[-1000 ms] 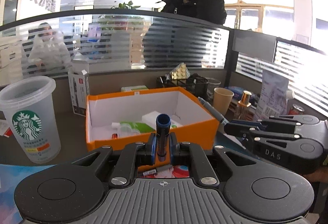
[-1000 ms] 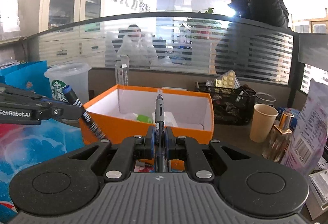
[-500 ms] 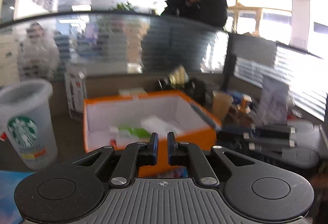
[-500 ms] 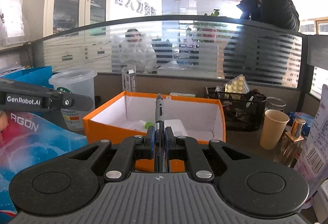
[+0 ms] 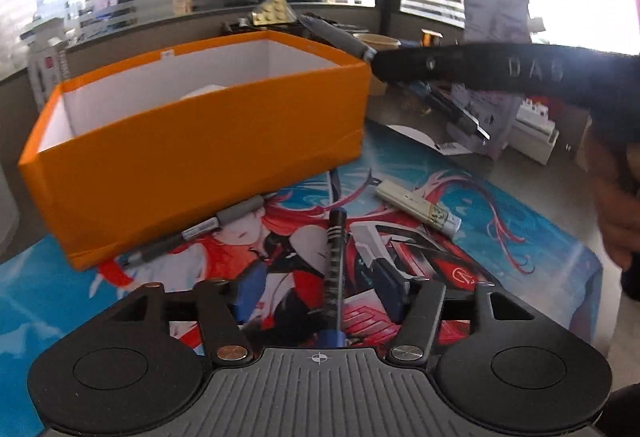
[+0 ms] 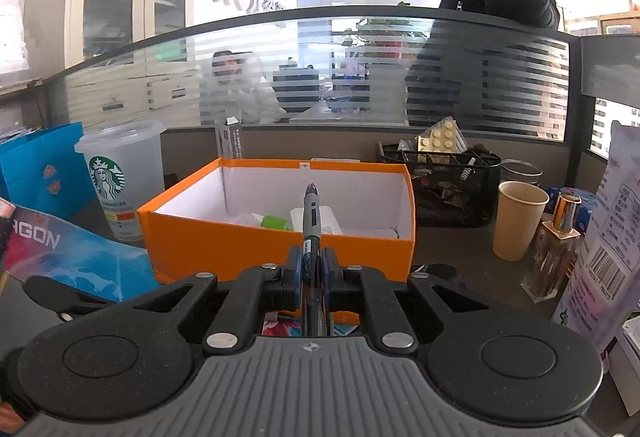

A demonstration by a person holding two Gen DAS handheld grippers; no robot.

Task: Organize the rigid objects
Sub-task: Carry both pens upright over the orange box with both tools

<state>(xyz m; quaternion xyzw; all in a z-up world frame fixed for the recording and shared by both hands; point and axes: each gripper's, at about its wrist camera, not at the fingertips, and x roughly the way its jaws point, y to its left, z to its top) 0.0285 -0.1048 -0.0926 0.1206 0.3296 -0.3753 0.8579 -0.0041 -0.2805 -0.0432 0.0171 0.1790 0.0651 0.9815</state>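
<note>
An orange box with white inside stands on a printed desk mat. My left gripper is open, tilted down over the mat, with a black and blue pen lying between its fingers. A grey marker lies against the box front, and a white tube lies to the right. My right gripper is shut on a grey pen pointing toward the orange box, which holds white and green items. The right gripper also shows in the left wrist view.
A Starbucks cup and blue bag stand left of the box. A black mesh organizer, paper cup and perfume bottle stand to its right. A glass partition runs behind the desk.
My left gripper let go of the black and blue pen, opened wide and tilted down toward the mat. My right gripper still holds its pen near the box.
</note>
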